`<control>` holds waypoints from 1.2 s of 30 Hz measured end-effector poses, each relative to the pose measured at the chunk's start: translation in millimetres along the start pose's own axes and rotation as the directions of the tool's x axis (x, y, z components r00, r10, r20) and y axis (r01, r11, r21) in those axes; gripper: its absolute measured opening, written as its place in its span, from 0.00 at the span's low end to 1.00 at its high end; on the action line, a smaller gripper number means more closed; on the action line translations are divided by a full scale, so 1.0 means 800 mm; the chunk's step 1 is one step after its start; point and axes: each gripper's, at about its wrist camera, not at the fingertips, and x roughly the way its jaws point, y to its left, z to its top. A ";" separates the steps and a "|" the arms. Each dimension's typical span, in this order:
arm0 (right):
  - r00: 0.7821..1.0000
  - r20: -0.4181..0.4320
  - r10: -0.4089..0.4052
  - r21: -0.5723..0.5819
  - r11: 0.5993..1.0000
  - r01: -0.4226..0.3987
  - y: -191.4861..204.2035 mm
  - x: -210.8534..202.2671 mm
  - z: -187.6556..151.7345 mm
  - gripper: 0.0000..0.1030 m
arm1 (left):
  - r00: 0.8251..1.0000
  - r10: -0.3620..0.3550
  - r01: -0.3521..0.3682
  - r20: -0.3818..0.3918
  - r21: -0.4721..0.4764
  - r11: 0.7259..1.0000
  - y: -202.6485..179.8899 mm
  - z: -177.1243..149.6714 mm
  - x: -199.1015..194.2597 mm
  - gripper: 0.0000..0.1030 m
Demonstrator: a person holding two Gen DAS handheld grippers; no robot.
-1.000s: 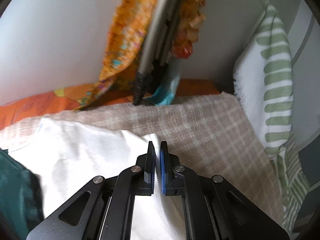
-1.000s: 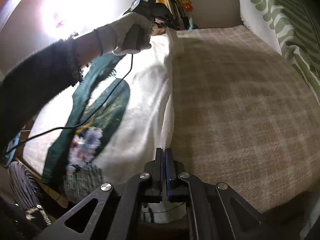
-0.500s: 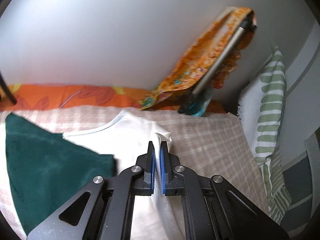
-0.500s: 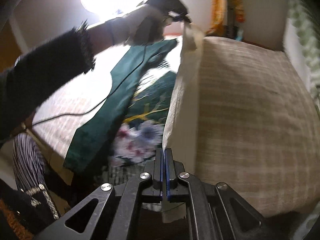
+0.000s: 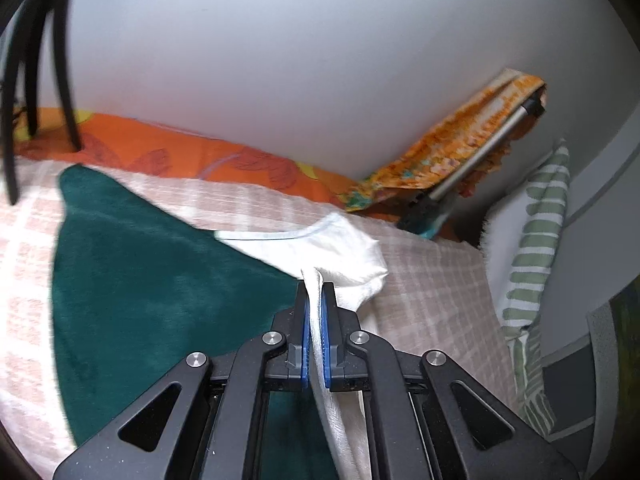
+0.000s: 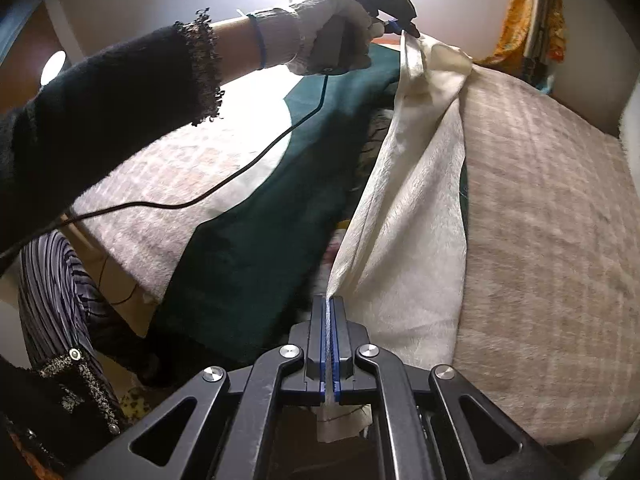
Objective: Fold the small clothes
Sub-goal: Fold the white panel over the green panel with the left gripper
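Observation:
A small garment lies on the checked bed cover: dark green on its outer face, cream-white on its inner face. My left gripper is shut on the far end of the cream edge, near a neckline with pale blue trim. In the right wrist view that same gripper sits in a gloved hand at the top, lifting the cloth. My right gripper is shut on the near end of that cream edge. The edge runs taut between the two, raised above the green part.
The beige checked cover spreads to the right. A green-striped white cushion leans at the right wall, an orange patterned cloth over a metal pole stands in the corner, and an orange floral sheet runs along the wall. A cable hangs from the left hand.
Both grippers have carried the cream edge leftward over the garment, lifting it off the cover. More dark green cloth shows now, and the fold stands up between the two grips.

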 end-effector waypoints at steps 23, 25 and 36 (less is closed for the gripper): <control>0.999 -0.040 -0.032 0.015 0.999 0.033 -0.012 0.024 -0.009 0.00 | 0.983 0.180 -0.177 -0.023 0.103 0.979 0.002 -0.028 0.023 0.04; 1.000 -0.029 -0.005 0.038 0.999 0.006 -0.020 0.021 -0.011 0.05 | 0.976 0.214 -0.217 0.043 0.091 0.972 0.005 -0.023 0.009 0.04; 0.995 0.100 -0.032 0.388 0.922 -0.009 -0.144 -0.046 -0.054 0.33 | 0.963 0.271 -0.269 0.006 0.129 0.954 0.017 -0.012 -0.009 0.16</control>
